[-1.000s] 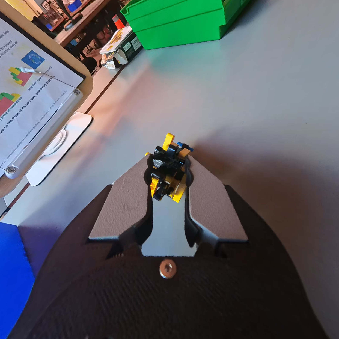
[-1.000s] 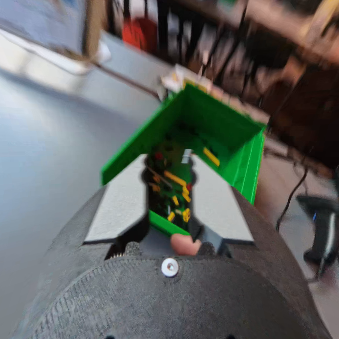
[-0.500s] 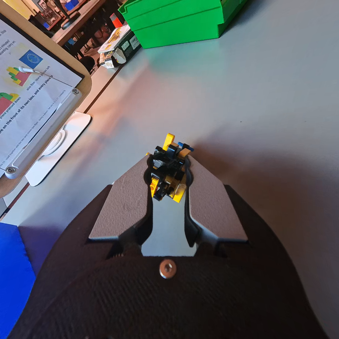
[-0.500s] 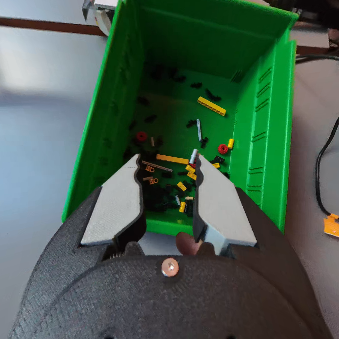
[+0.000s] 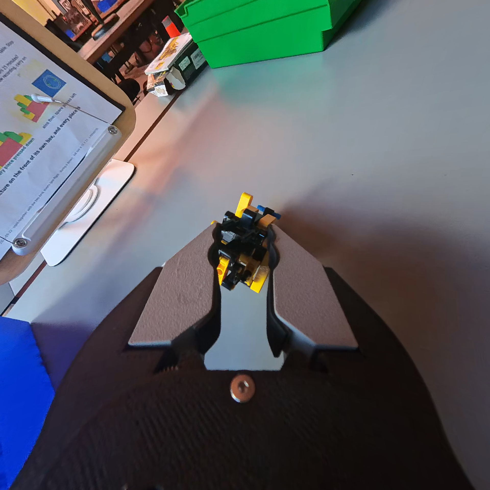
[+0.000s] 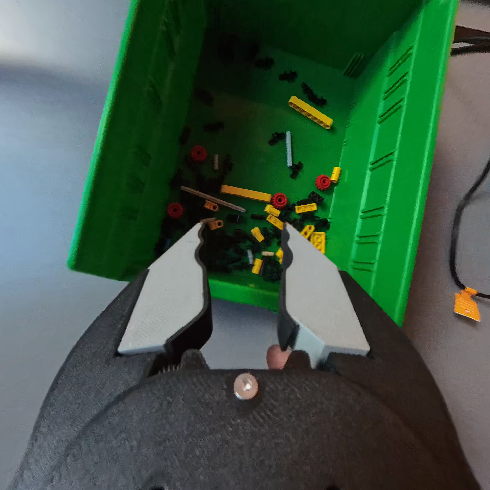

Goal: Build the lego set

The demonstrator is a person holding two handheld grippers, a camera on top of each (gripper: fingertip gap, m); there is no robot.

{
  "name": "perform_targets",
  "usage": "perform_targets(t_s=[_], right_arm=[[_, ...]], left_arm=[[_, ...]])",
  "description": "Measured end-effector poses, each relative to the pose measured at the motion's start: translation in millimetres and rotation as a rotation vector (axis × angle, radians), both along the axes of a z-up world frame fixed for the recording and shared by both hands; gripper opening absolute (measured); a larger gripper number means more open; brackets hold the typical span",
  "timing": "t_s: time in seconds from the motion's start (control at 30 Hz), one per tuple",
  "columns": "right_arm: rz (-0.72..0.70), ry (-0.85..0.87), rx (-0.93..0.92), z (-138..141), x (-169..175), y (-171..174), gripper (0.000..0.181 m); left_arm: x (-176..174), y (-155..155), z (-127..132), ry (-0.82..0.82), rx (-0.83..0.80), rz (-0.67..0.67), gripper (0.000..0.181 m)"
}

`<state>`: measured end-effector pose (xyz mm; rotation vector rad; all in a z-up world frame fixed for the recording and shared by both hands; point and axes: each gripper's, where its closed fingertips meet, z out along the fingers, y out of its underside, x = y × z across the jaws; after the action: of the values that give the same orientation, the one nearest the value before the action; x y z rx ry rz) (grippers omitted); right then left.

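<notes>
My left gripper (image 5: 242, 230) is shut on a small black and yellow lego assembly (image 5: 244, 244) with a blue bit at its far end, held just above the grey table (image 5: 344, 159). My right gripper (image 6: 242, 228) is open and empty, poised over the near end of a green bin (image 6: 127, 159). The bin holds several loose pieces: yellow beams (image 6: 310, 112), red gears (image 6: 198, 153), a grey axle (image 6: 289, 148) and many black connectors (image 6: 233, 254). The bin's far end also shows in the left wrist view (image 5: 265, 34).
An instruction sheet on a wooden stand (image 5: 53, 127) with a white base (image 5: 87, 212) stands at the left. A blue pad (image 5: 16, 397) lies at the near left. A small box (image 5: 183, 58) sits by the table's far edge. A black cable with an orange tag (image 6: 466, 305) lies right of the bin. The grippers' ends are close to 40 centimetres from one another. Measured from the fingertips, the white base (image 5: 87, 212) is 35 centimetres or so from the left gripper and 50 centimetres from the right.
My right gripper swung from a blurred far look to over the green bin, moved closer, and its jaws opened wider. My left gripper holds the assembly nearly still.
</notes>
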<state>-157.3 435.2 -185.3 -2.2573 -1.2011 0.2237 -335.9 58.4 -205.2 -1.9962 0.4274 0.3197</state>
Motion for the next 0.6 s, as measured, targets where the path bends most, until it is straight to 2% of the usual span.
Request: perform_targets(t_s=[0.03, 0.17, 0.37, 0.5, 0.6], right_arm=[[0.019, 0.048, -0.042, -0.4, -4.0, -7.4, 0.055], [0.025, 0.208, -0.239, -5.7, -7.6, -26.8, 0.056], [0.01, 0.3, -0.58, -31.6, 2.4, -55.2, 0.052], [0.012, 0.409, -0.695, -27.1, 9.7, -64.0, 0.042], [0.024, 0.408, -0.706, -28.4, 25.0, -74.6, 0.032]], left_arm=[[-0.2, 0.1, -0.3, 0.001, -0.001, 0.001, 0.031], [-0.4, 0.2, -0.4, -0.003, 0.001, 0.001, 0.031], [-0.9, 0.1, -0.4, -0.003, 0.001, 0.003, 0.031], [-1.9, -0.3, -0.4, -0.004, 0.001, 0.007, 0.031], [-1.8, -0.5, -0.3, -0.001, 0.001, 0.006, 0.031]])
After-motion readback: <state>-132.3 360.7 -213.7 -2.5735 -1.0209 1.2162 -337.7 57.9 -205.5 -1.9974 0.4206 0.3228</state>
